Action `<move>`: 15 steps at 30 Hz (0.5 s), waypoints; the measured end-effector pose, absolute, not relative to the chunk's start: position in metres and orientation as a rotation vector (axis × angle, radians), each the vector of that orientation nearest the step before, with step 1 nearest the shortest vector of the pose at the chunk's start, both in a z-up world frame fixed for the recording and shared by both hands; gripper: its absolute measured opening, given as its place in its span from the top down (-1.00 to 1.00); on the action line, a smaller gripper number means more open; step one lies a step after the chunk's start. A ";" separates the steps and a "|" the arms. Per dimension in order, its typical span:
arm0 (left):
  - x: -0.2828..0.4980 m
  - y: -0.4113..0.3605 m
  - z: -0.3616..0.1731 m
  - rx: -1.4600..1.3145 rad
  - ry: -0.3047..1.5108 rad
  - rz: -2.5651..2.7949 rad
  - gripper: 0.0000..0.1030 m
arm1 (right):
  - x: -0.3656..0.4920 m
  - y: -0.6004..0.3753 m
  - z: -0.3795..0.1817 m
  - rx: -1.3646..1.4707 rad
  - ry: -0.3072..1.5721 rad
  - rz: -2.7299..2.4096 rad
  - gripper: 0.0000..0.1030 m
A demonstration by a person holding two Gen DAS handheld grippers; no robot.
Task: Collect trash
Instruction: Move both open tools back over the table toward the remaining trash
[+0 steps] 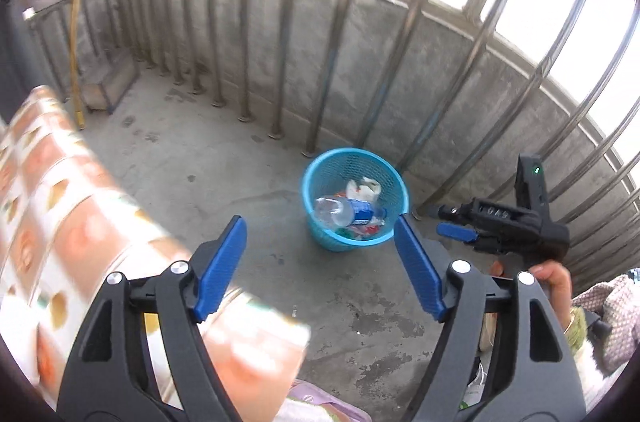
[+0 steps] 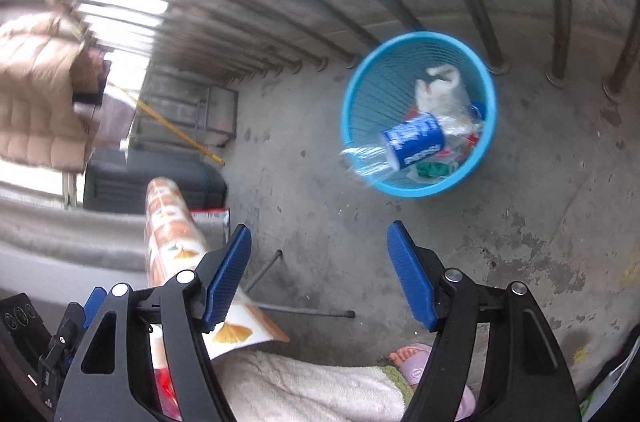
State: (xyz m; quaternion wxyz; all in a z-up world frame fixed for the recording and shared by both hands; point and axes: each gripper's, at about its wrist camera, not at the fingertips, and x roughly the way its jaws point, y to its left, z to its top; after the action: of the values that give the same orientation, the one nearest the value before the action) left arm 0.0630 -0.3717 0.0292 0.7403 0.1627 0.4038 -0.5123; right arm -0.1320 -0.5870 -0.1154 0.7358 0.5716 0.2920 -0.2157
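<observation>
Inside basket (image 2: pixel 486 90), blurred bottle (image 2: pixel 412 142) maybe mid-air; both grippers' fingers apart, empty.

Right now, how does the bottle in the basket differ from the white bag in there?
The bottle is clear plastic with a blue label; the bag is white and opaque. The bottle keeps a rigid shape and lies slanted, one end reaching past the rim of the basket; the bag is crumpled and sits deeper, toward the far wall. Both are inside the basket, on top of other litter.
</observation>
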 end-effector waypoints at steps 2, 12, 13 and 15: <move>0.065 -0.339 0.036 0.327 0.849 -1.077 -0.42 | -0.117 -0.574 -0.094 1.179 0.648 -0.424 -0.39; 0.082 -0.151 0.040 0.193 0.770 -0.774 -0.47 | -0.017 -0.471 -0.028 0.895 0.792 -0.138 -0.42; 0.084 -0.132 0.040 0.177 0.770 -0.733 -0.47 | -0.007 -0.460 -0.023 0.860 0.811 -0.125 -0.42; 0.092 -0.098 0.036 0.138 0.782 -0.642 -0.47 | 0.018 -0.438 -0.011 0.791 0.858 -0.094 -0.42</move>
State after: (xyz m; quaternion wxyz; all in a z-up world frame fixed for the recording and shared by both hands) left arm 0.0923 -0.0984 0.0363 0.8724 0.0663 0.3742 -0.3073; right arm 0.0179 -0.4380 -0.0108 0.8335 0.3732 0.4050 -0.0445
